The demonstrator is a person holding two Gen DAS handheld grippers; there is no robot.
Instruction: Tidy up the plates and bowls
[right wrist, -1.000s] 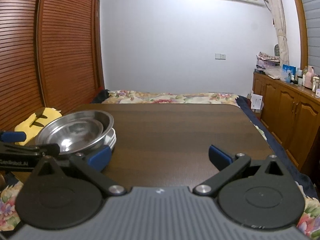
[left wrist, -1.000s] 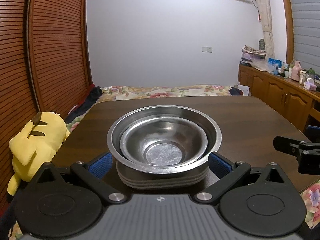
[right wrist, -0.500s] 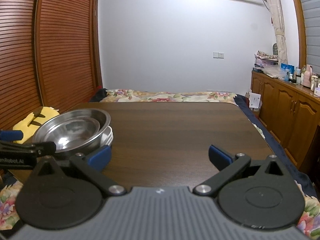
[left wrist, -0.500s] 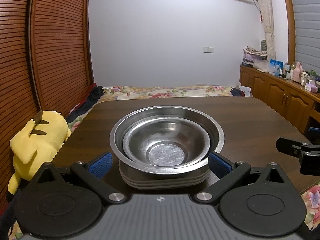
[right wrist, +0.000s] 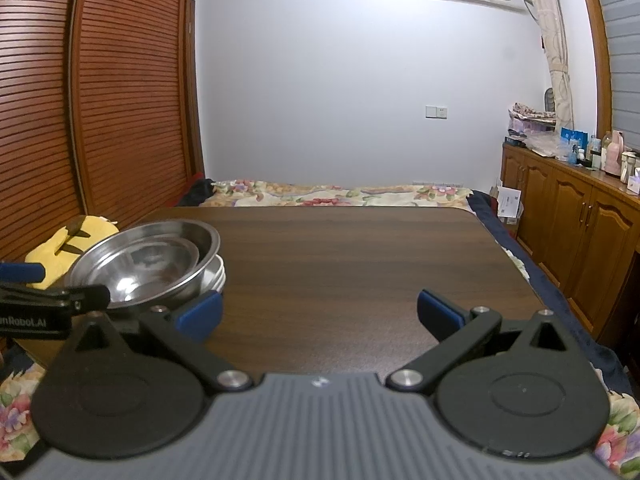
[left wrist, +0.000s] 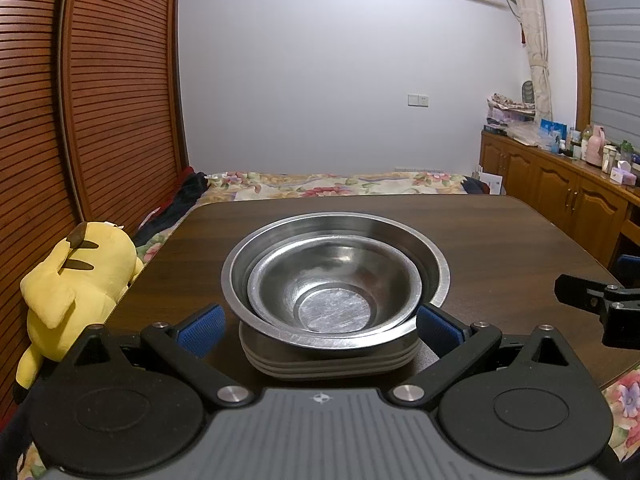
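Now the left gripper (left wrist: 320,322) sits a little farther back from the stack than a second ago, so the stack reads slightly higher and farther off in its view; nothing on the table (left wrist: 500,240) itself has shifted. A small bowl (left wrist: 334,280) nests inside a big bowl (left wrist: 434,270), and both rest on a pile of plates (left wrist: 328,366) at 6 o'clock on the table, near its front-left edge. Left fingers (left wrist: 202,326) are spread wide, one at 8 o'clock and one at 4 o'clock of the stack, beside the rim but holding nothing. From the right wrist the same bowls (right wrist: 140,264) show at 9 o'clock, well apart from the right gripper (right wrist: 320,314), whose fingers are likewise splayed over bare wood and grip nothing. A yellow plush (left wrist: 76,280) lies off the table at 9 o'clock. Judging by the empty tabletop and both grippers free, the stacking looks done, and the slow retreat reads as a release, not a fresh approach. Any remaining risk is a finger clipping the big bowl's rim on the way out and skewing the pile.
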